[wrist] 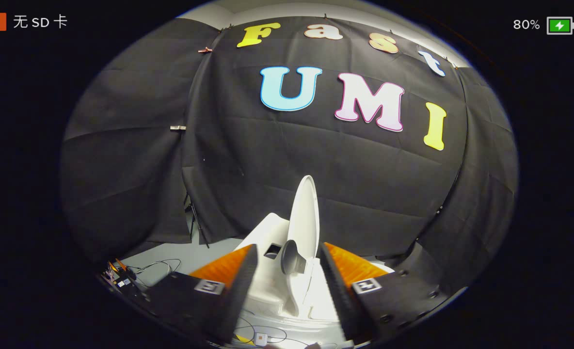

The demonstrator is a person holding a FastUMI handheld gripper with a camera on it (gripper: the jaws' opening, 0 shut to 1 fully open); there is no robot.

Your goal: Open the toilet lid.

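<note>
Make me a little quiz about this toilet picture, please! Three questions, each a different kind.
1. True or false: the toilet lid is lying flat and closed.
2. Pick one. The gripper has its fingers: A) wide apart with the lid standing between them, B) pressed shut on the lid, C) holding a cable.
3. Fill in: the round dark knob sits on the ____.

Key
1. False: the lid stands raised, seen edge-on above the white toilet.
2. A: there is a gap on each side between the lid and the fingers.
3. Lid: it is low on the lid, just ahead of the fingers.
</note>
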